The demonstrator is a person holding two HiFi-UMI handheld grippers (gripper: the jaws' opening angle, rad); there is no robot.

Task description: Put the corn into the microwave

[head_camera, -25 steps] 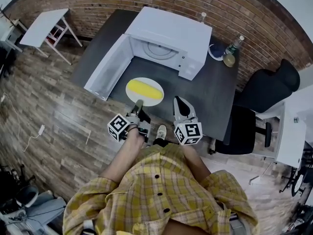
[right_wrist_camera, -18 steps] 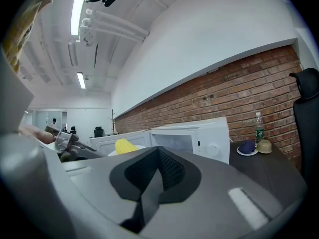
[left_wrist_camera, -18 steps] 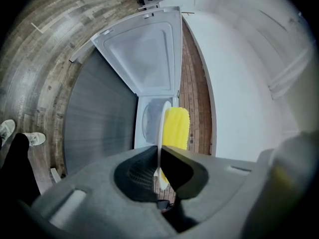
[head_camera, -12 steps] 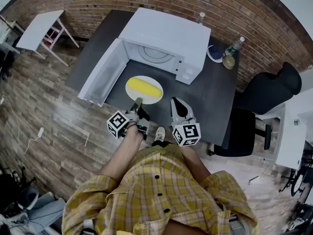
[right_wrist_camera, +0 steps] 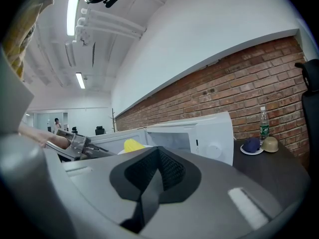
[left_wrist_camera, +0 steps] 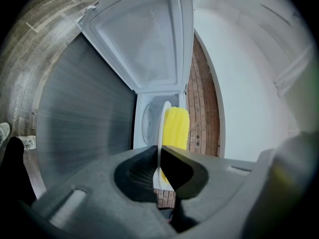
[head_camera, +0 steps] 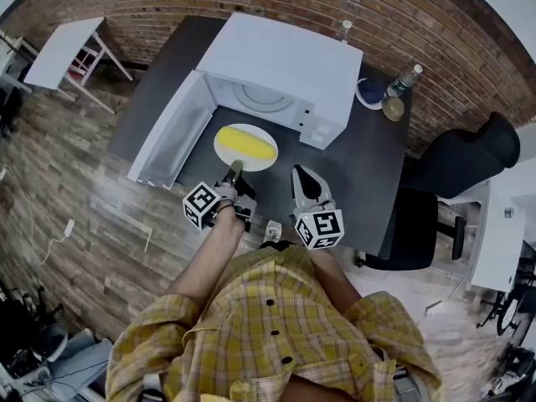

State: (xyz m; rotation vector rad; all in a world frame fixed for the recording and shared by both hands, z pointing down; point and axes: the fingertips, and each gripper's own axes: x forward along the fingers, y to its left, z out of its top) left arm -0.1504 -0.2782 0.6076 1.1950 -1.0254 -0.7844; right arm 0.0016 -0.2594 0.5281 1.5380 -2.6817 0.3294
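Note:
A yellow corn cob (head_camera: 248, 147) lies on a white plate (head_camera: 243, 131) held just in front of the open white microwave (head_camera: 285, 61). My left gripper (head_camera: 235, 169) is shut on the plate's near rim. In the left gripper view the jaws (left_wrist_camera: 159, 156) pinch the plate (left_wrist_camera: 163, 123) edge-on, with the corn (left_wrist_camera: 176, 128) beyond them and the microwave's cavity (left_wrist_camera: 147, 121) behind. The microwave door (head_camera: 167, 132) swings out to the left. My right gripper (head_camera: 299, 175) hovers to the plate's right, shut on nothing (right_wrist_camera: 158, 151).
The microwave stands on a dark table (head_camera: 364, 170). A bottle (head_camera: 403, 79), a blue cap on a saucer (head_camera: 368, 89) and a tan bowl (head_camera: 392, 105) sit at the table's far right. A black chair (head_camera: 456, 162) is to the right, a white table (head_camera: 63, 47) at the far left.
The left gripper has carried the plate with the corn closer to the microwave's opening. The right gripper has moved forward alongside it.

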